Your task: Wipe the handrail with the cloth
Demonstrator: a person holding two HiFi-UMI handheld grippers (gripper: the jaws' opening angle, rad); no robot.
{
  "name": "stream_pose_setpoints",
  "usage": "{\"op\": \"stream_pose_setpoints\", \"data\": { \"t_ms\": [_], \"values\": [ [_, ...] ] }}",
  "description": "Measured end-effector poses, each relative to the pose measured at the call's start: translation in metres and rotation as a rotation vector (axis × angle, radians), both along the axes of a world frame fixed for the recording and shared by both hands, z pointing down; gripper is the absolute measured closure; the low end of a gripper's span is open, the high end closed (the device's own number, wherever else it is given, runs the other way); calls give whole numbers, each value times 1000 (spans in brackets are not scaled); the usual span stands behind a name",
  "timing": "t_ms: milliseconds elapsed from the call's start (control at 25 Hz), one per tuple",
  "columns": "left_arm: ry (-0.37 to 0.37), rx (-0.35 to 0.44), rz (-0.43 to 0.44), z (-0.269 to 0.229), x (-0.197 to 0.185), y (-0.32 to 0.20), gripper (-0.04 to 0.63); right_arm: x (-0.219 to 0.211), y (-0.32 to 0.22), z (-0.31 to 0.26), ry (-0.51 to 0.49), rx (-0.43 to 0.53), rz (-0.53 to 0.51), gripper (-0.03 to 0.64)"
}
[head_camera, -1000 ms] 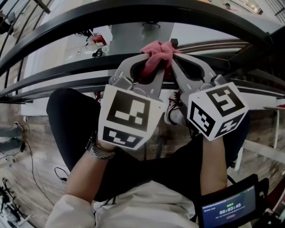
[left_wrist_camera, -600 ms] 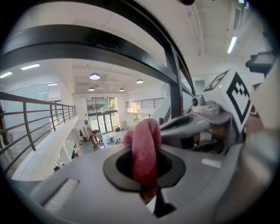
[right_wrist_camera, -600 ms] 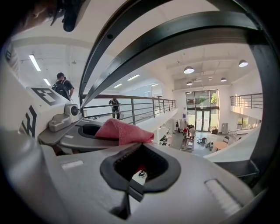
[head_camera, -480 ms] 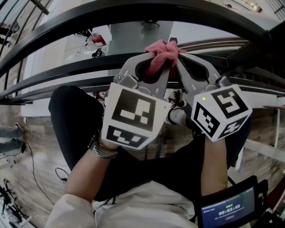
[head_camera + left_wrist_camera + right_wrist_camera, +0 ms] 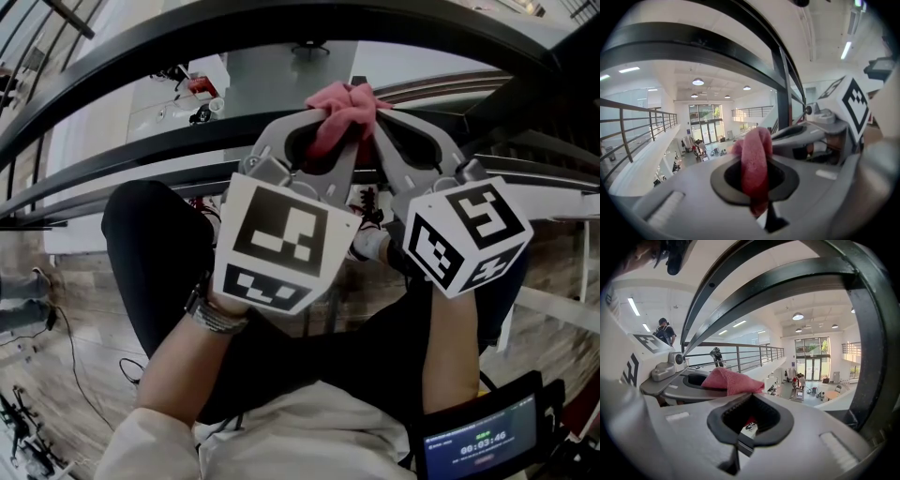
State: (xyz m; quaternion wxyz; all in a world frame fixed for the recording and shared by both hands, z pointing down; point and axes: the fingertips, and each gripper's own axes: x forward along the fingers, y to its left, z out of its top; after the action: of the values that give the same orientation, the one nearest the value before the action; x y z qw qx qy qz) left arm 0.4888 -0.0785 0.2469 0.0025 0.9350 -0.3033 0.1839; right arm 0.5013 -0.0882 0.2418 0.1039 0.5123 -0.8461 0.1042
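Two grippers, head view: the left gripper (image 5: pixel 323 120) and the right gripper (image 5: pixel 377 117) reach forward side by side; their tips meet at the pink cloth (image 5: pixel 342 105); each marker cube sits nearest the camera
Cloth, head view: bunched at the two tips, below the thick black handrail (image 5: pixel 216 37) that arcs across the top; whether it touches one of the lower bars cannot be told
Person, head view: dark trousers (image 5: pixel 150 253) under the grippers; a wristband (image 5: pixel 211 317) on the left wrist; a small screen (image 5: pixel 480 439) at the lower right
Left jaws, left gripper view: pressed together on the cloth (image 5: pixel 756 161); it runs as a folded band over the dark-lined opening and down into the seam between the jaws
Handrail, left gripper view: the handrail (image 5: pixel 670 44) sweeps overhead; the cloth sits below it and apart from it, with the bright hall showing between; the right gripper lies just beside, on the right
Right jaws, right gripper view: pressed together; through their dark-lined opening the floor far below shows, with a small red patch too small to identify
Cloth, right gripper view: the cloth (image 5: pixel 731 380) lies on top of the left gripper, one corner reaching the right gripper's tip; whether that corner is caught cannot be told
Handrail, right gripper view: the handrail (image 5: pixel 787 277) curves overhead, apart from the cloth
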Motion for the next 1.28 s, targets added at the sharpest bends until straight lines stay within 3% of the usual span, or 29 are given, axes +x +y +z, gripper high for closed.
{"op": "stream_pose_setpoints", "data": {
  "t_ms": [1280],
  "values": [
    [27,-7,78,2,32,2,566,33,1,2,7,8,100,615]
  ]
}}
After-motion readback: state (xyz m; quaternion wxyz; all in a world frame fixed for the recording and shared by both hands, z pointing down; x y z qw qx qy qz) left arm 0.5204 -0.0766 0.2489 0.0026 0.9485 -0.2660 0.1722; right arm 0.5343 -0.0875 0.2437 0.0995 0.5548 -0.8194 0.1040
